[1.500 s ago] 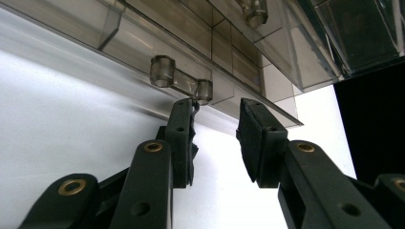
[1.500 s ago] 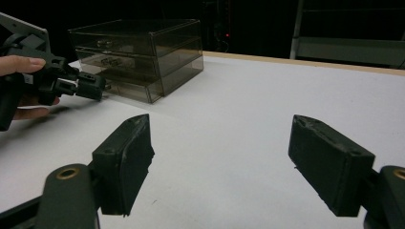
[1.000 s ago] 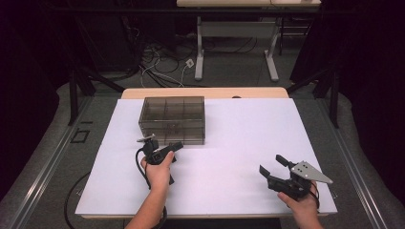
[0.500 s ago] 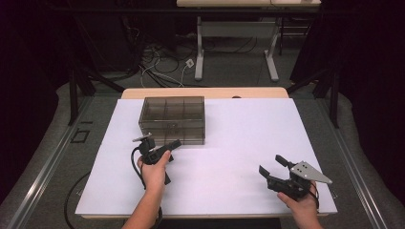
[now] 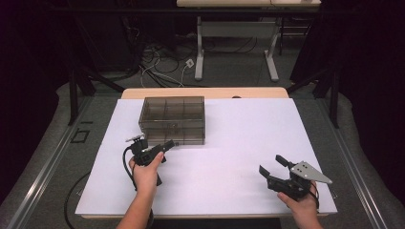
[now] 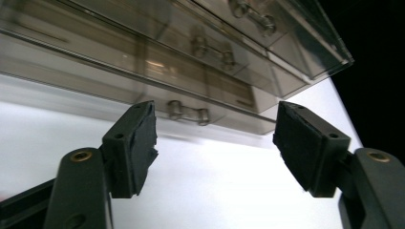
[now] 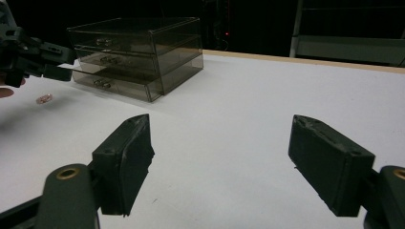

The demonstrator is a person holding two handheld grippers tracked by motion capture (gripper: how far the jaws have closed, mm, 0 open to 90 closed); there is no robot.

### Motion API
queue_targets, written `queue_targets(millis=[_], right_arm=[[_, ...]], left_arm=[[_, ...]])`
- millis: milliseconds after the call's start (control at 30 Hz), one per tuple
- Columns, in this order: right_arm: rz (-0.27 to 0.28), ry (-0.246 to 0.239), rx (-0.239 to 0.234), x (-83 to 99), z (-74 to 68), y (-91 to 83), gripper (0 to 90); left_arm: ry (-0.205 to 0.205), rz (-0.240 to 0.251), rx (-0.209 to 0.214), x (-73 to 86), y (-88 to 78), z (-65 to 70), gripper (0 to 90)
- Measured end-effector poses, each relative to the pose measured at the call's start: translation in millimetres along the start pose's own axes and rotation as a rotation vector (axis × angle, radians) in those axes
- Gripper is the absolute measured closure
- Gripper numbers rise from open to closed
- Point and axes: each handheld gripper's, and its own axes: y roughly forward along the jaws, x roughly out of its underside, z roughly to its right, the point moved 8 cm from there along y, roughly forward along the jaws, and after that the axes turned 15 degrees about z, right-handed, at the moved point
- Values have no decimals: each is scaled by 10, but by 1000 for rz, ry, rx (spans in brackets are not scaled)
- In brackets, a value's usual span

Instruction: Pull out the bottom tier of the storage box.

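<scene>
The drawer box is smoky grey and see-through, with small silvery handles on its fronts. The table is plain white, with a pale wood edge at the far side. Both grippers, left and right, are black; the right one carries a light grey plate. A small pinkish disc lies on the white. The floor is grey carpet.

Past my tongs, beyond the white-topped table, a pale desk frame stands on grey carpet. White cables tangle on that floor. Black curtains close off both sides.
</scene>
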Motion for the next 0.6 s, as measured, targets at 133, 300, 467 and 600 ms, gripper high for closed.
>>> queue_targets(millis=[133,300,467,600], right_arm=[[6,-6,-4,-1,-1,10,224],[2,-9,-4,-1,-3,7,222],[1,-10,-4,-4,4,1,222],[5,-13,-5,-10,5,1,221]], left_arm=[[49,4,-30,-47,-78,-84,292],[140,19,-42,-93,-154,-177,293],[202,22,-65,-128,-199,-287,300],[257,22,-83,-178,-228,-389,329]])
